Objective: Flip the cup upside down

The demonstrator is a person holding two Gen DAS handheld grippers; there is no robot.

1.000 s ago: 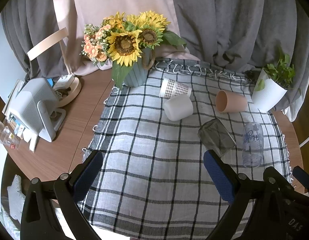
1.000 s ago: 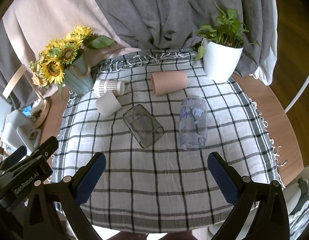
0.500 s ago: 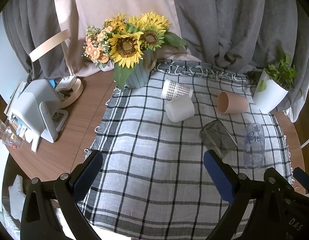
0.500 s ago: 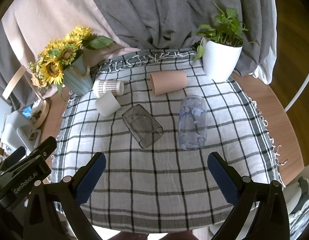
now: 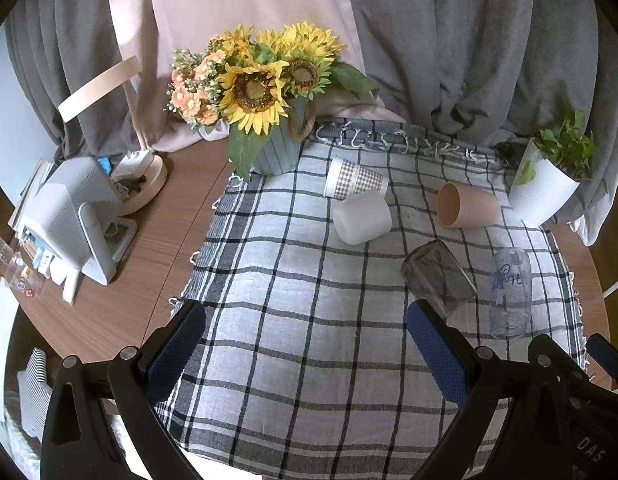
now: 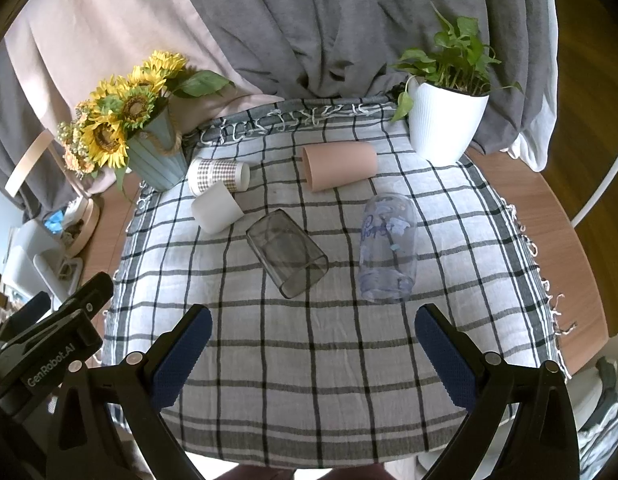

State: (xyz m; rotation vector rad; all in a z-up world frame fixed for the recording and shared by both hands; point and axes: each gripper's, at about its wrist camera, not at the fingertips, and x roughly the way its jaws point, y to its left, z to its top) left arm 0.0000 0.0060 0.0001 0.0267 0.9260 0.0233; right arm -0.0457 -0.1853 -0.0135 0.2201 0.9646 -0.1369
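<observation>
Several cups lie on their sides on the checked cloth (image 6: 309, 360): a checkered paper cup (image 6: 217, 174) (image 5: 355, 180), a white cup (image 6: 216, 213) (image 5: 361, 218), a pink cup (image 6: 341, 165) (image 5: 467, 205), a smoky square glass (image 6: 287, 258) (image 5: 439, 276) and a clear printed glass (image 6: 387, 248) (image 5: 509, 292). My left gripper (image 5: 307, 350) is open and empty above the cloth's near left part. My right gripper (image 6: 313, 354) is open and empty, in front of the two glasses. The left gripper's body shows at lower left in the right wrist view (image 6: 49, 344).
A sunflower vase (image 5: 275, 152) (image 6: 157, 156) stands at the cloth's back left. A white potted plant (image 6: 445, 120) (image 5: 543, 192) stands at the back right. A lamp base (image 5: 141, 184) and a white device (image 5: 73, 216) sit on the wooden table at left. Grey curtains hang behind.
Both grippers have drifted back and up slightly, so the scene looks a little farther away. No cup has moved.
</observation>
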